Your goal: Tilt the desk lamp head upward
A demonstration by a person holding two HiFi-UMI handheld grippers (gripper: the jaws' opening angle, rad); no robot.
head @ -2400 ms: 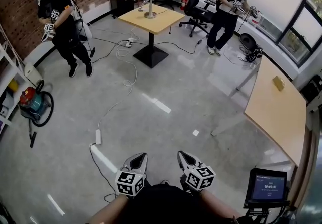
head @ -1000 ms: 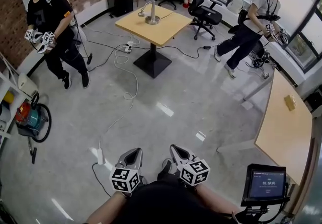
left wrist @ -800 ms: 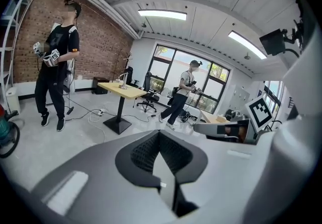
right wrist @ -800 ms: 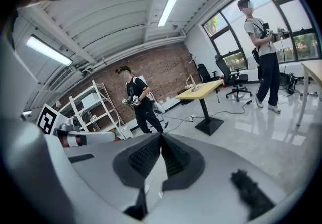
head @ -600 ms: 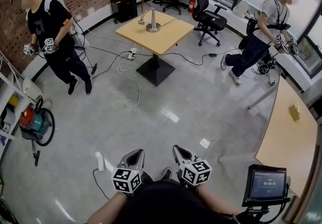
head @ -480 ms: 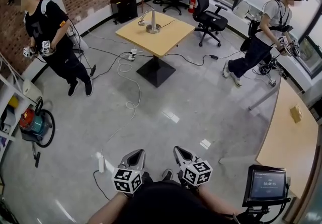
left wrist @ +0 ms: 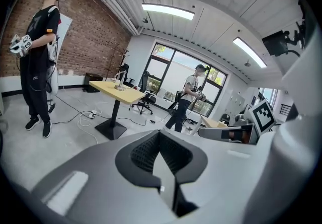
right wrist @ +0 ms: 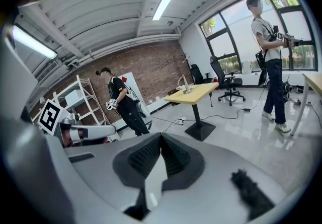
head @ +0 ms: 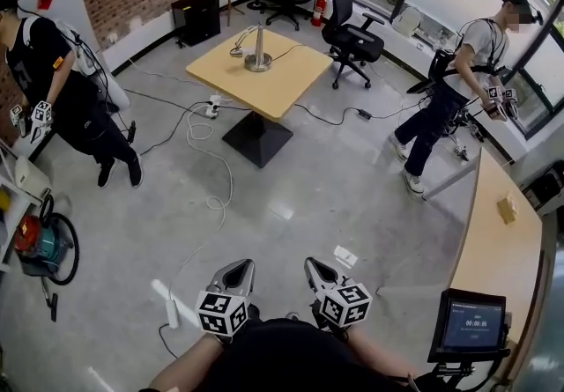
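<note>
The desk lamp (head: 256, 52) stands on a square yellow table (head: 282, 86) far across the room, its silver post upright on a round base and its thin arm reaching left. Both grippers are low in the head view, close to my body and several metres short of the table. My left gripper (head: 236, 271) is shut with nothing in it. My right gripper (head: 315, 269) is shut and empty too. In the left gripper view the lamp (left wrist: 118, 82) and table (left wrist: 113, 91) are small and far beyond the shut jaws. The right gripper view shows the lamp (right wrist: 184, 84) just as far off.
One person (head: 53, 91) stands at the left, another (head: 445, 95) walks at the right. Cables (head: 211, 170) and a power strip (head: 172, 314) lie on the floor ahead. Office chairs (head: 352, 29) stand behind the table. A long desk (head: 498, 240), a screen (head: 465, 326) and a vacuum cleaner (head: 40, 240) flank me.
The view has shifted, so the table sits a little lower and further left. The person at the left has drifted toward the frame's edge, the one at the right has walked on. Both grippers stayed shut.
</note>
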